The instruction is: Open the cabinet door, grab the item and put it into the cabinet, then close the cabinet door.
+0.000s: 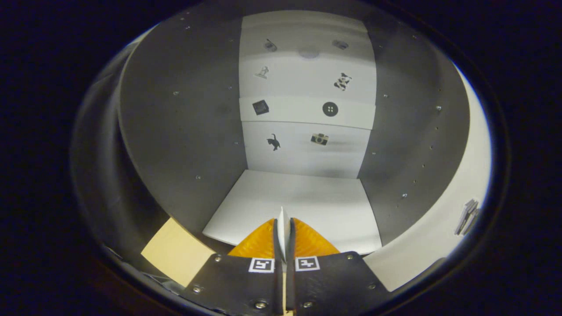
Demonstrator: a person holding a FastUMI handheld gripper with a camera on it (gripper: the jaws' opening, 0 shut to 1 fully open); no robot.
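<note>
Your claw (283,239) pinches a thin white item (283,226), both fingers pressed against its flat sides. Just ahead lies the open cabinet's white floor (303,202), with the sticker-dotted back wall (307,109) beyond.

Test booth, not home: bare cabinet (184,131) interior, small icon stickers (330,109) on white back panel.

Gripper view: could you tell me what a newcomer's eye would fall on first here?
First, the open cabinet beyond the fingers: dark side walls, a white floor and a white back wall dotted with small black picture stickers, among them a cat and a camera. Next, the gripper, its fingers pressed on a thin white item standing on edge between them.
</note>
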